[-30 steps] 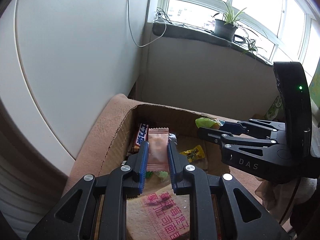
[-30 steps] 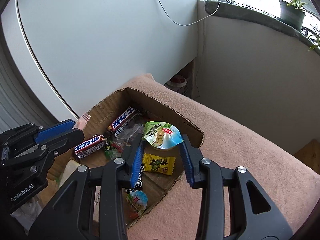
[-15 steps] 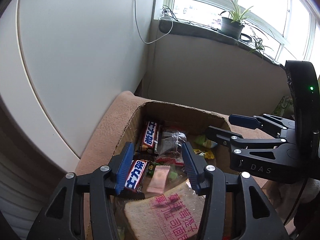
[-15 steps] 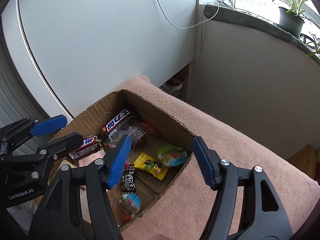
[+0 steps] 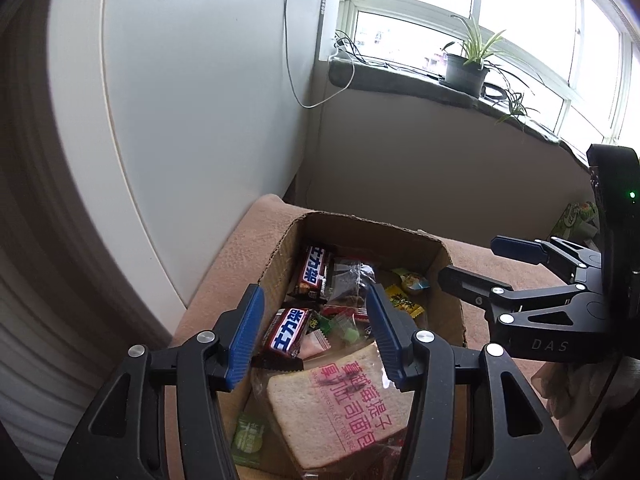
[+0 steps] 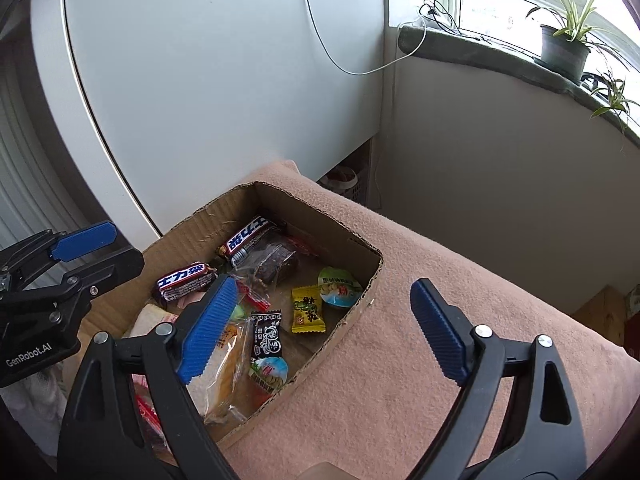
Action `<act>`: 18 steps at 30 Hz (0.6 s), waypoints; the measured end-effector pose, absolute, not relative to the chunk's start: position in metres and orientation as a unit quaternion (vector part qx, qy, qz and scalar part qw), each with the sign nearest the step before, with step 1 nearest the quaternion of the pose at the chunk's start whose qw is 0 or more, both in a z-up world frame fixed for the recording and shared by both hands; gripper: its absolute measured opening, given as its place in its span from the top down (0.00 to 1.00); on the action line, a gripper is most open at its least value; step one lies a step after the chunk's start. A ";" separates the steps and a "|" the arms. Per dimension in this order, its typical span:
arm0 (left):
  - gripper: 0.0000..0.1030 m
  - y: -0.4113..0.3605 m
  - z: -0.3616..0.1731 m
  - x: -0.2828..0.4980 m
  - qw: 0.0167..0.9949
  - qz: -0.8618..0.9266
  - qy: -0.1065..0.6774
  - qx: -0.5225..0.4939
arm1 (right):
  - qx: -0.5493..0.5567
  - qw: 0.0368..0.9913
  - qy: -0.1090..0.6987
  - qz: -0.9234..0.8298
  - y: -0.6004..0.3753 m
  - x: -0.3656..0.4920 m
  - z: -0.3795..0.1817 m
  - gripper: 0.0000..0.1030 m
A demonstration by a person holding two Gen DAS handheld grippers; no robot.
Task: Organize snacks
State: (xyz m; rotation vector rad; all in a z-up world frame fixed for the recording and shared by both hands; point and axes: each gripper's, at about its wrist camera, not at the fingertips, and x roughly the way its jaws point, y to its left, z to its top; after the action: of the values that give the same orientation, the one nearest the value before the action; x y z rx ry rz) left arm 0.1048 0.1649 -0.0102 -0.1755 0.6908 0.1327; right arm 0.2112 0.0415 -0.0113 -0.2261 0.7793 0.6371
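Note:
A cardboard box (image 5: 276, 256) (image 6: 352, 322) sits on a pink blanket and holds several snacks. The small pink packet (image 5: 314, 345) lies in it beside a dark chocolate bar (image 5: 289, 330), above a wrapped bread slice (image 5: 340, 400). The green and blue jelly cup (image 6: 339, 286) lies by a yellow candy (image 6: 306, 310). My left gripper (image 5: 312, 334) hovers over the box, jaws opening, with nothing held. My right gripper (image 6: 320, 330) hangs above the box's near corner, jaws opening wide and empty. Each gripper shows at the edge of the other's view.
The pink blanket (image 6: 460, 280) covers the surface right of the box. A white curved panel (image 6: 200, 80) stands behind the box. A windowsill with a potted plant (image 6: 564, 46) runs along the back right. A white cable (image 6: 360, 68) hangs down the wall.
Both grippers opened and drew back upward. The left let go of the pink packet and the right let go of the jelly cup; both now lie in the box.

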 end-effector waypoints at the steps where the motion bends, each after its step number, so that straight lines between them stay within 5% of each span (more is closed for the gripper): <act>1: 0.47 0.164 -0.010 0.101 0.936 0.066 0.336 -0.085 | -0.106 0.871 0.373 0.301 0.039 0.207 -0.010 0.12; 18: 0.30 0.147 0.010 0.029 0.948 0.098 0.286 -0.098 | -0.094 0.901 0.320 0.277 0.007 0.121 0.025 0.11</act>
State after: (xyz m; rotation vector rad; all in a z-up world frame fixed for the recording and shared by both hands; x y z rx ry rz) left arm 0.0290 0.1467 0.0102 -0.1992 0.5819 0.2002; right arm 0.1212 0.0069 0.0246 -0.1953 0.6625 0.5725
